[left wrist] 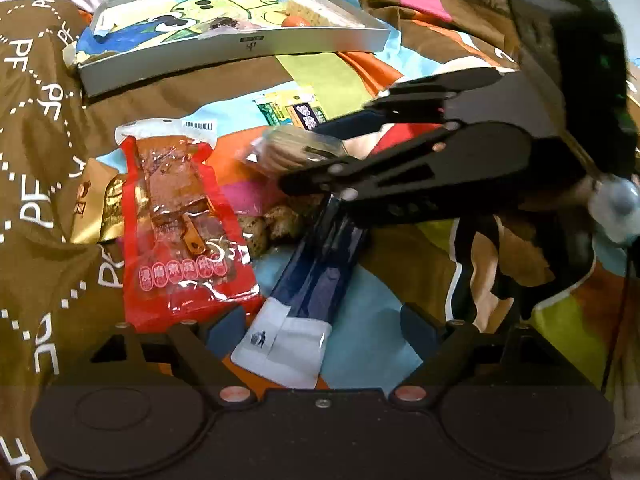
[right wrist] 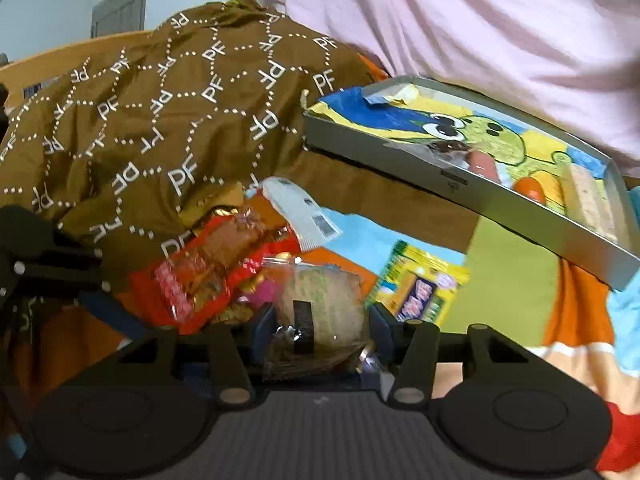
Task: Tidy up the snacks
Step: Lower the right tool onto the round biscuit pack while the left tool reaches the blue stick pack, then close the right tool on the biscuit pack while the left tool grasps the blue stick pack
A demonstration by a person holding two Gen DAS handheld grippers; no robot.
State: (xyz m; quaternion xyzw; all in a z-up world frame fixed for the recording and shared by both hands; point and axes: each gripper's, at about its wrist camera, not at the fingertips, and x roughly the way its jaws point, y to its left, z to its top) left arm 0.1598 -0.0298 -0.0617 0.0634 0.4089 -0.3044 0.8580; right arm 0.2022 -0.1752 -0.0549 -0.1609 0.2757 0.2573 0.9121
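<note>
Snacks on a colourful cloth, seen from the left gripper

The left gripper [left wrist: 324, 332] stands open over a dark blue packet [left wrist: 316, 280], its pads not pressing it. Beside that lies a red packet [left wrist: 180, 224]. The right gripper [left wrist: 308, 158] comes in from the right side and grips a clear-wrapped rice cake [left wrist: 288, 150]. Farther back a grey tray [left wrist: 240, 46] holds some snacks.

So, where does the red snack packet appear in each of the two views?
Left wrist view: the red snack packet lies left of centre, running from the middle down toward the left claw.
Right wrist view: the red snack packet is left of centre, low, just above the right claw.
Shared landmark: the grey tray, beyond the packet in both.
</note>
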